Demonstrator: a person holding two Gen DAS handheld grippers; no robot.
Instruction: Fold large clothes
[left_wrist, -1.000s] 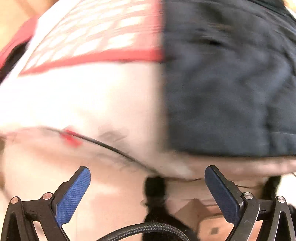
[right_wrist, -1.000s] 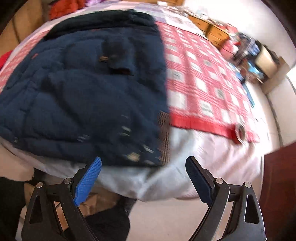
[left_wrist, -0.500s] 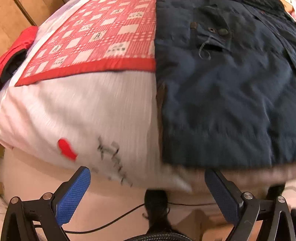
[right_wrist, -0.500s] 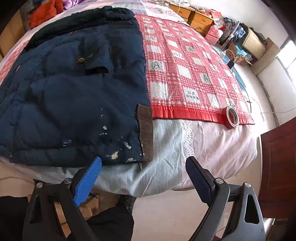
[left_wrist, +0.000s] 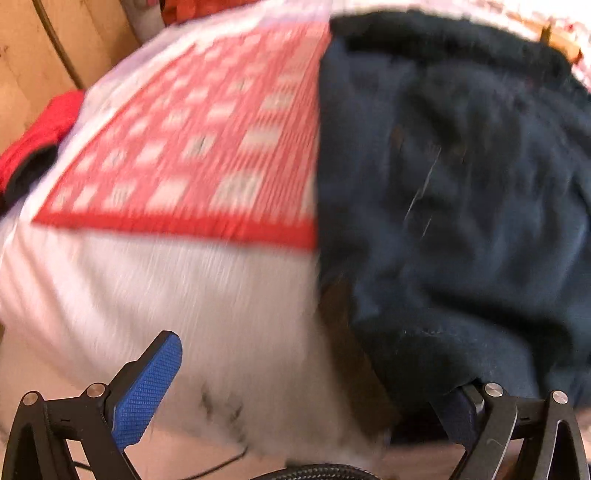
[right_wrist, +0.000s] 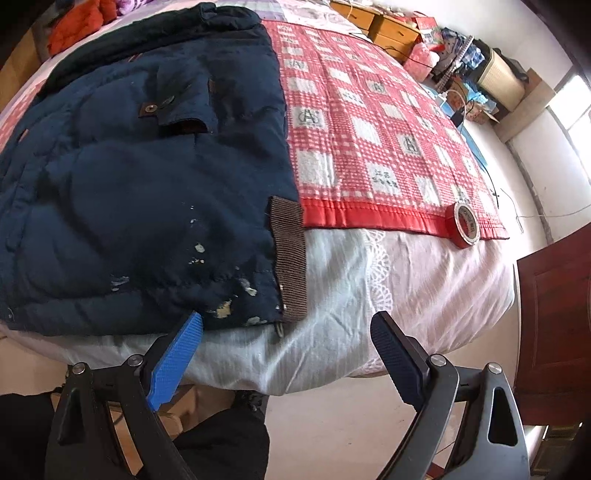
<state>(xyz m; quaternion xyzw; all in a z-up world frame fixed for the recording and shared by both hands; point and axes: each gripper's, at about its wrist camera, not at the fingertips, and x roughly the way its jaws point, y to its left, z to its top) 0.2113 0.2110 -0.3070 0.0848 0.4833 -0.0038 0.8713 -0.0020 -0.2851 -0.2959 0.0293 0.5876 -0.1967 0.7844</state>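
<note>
A large navy padded jacket (right_wrist: 147, 192) lies flat on the bed, its brown ribbed hem tab (right_wrist: 290, 258) at the near corner. My right gripper (right_wrist: 288, 332) is open, just in front of that hem corner, its fingertips at the bed's edge. In the blurred left wrist view the jacket (left_wrist: 461, 203) fills the right half. My left gripper (left_wrist: 314, 373) is open at the jacket's other near corner; the hem hangs over the right finger and hides its tip.
A red checked blanket (right_wrist: 369, 129) covers the bed over a white sheet (right_wrist: 369, 295). A red tape roll (right_wrist: 466, 225) sits on the blanket's near edge. A dark wooden door (right_wrist: 554, 314) stands right. Wooden drawers and clutter are at the far right. Red clothes (left_wrist: 40, 136) lie left.
Both grippers have moved in closer to the jacket's near hem. The left one has shifted right, so the hem now overlaps its right finger.
</note>
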